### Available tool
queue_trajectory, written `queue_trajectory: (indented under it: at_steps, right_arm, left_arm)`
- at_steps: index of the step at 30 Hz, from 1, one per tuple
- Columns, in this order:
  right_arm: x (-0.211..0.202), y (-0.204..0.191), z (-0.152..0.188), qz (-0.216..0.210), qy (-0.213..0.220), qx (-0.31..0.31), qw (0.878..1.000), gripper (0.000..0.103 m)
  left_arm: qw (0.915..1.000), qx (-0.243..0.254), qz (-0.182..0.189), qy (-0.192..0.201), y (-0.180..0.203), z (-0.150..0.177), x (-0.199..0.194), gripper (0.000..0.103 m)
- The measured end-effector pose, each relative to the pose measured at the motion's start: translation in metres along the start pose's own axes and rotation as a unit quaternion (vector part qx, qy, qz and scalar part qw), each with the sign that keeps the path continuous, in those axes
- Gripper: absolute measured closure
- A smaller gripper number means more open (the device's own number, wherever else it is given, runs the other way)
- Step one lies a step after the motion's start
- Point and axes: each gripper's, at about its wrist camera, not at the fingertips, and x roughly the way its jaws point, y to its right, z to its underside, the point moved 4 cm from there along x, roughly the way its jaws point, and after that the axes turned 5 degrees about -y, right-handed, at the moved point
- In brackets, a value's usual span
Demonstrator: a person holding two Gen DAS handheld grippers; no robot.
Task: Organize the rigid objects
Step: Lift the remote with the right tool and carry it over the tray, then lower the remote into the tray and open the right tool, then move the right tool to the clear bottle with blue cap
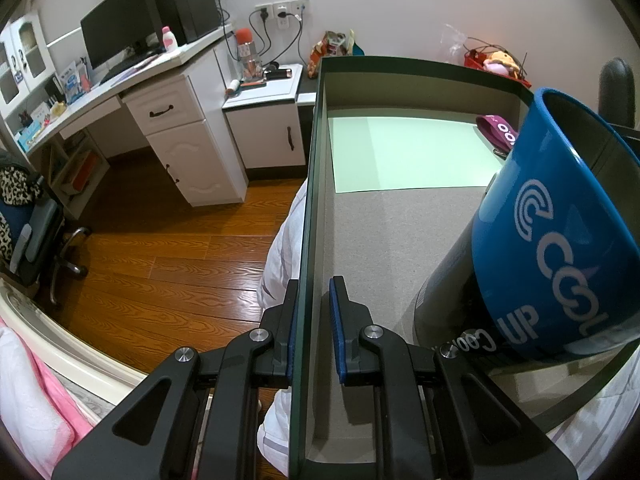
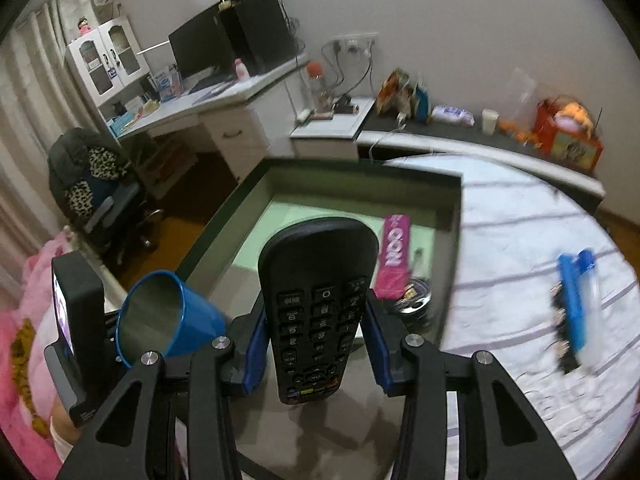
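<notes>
Black and buttoned, the remote (image 2: pixel 318 312) sits clamped in our right gripper (image 2: pixel 316 344) above the tray (image 2: pixel 456 216); our left gripper (image 1: pixel 314 328) pinches the tray's wall. The blue cup (image 1: pixel 560 232) leans inside the tray.

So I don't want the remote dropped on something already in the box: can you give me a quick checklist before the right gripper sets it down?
1. Remote held between the right gripper pads: ok.
2. Left gripper clamped on the box wall, steadying the box: ok.
3. Free floor in the box, on the green sheet: ok.
4. Blue cup tilted inside the box near the left gripper, close to the drop path: not ok.
5. Pink pack and round tin lie beyond the remote: keep clear, ok.
6. Whether the remote's underside is clear of the floor: cannot tell.
</notes>
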Motion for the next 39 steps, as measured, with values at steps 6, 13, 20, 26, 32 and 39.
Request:
queue_trajectory:
  at_steps: [6, 13, 20, 26, 32, 39]
  right_arm:
    - [0.006, -0.004, 0.000, -0.008, -0.011, -0.006, 1.000, 0.060]
    - [0.036, 0.004, 0.014, 0.023, -0.050, 0.000, 0.999, 0.075]
    - [0.035, -0.003, 0.016, 0.041, -0.043, -0.012, 0.998, 0.075]
    - [0.019, -0.005, 0.017, 0.047, -0.022, -0.008, 0.999, 0.072]
    - [-0.009, 0.009, 0.007, 0.089, 0.024, 0.003, 0.996, 0.061]
    - [-0.040, 0.036, -0.001, 0.141, 0.071, 0.038, 0.987, 0.041]
  left_arm:
    - [1.0000, -0.001, 0.000, 0.000, -0.001, 0.000, -0.001, 0.091]
    - [1.0000, 0.001, -0.001, 0.001, 0.000, 0.000, 0.000, 0.091]
    - [1.0000, 0.002, -0.002, 0.000, 0.000, -0.002, -0.001, 0.091]
    - [1.0000, 0.002, -0.002, 0.000, 0.000, -0.002, -0.001, 0.091]
    - [1.0000, 0.002, -0.003, 0.000, 0.001, -0.003, 0.000, 0.091]
    - [1.0000, 0.002, -0.002, 0.000, 0.001, -0.003, -0.001, 0.091]
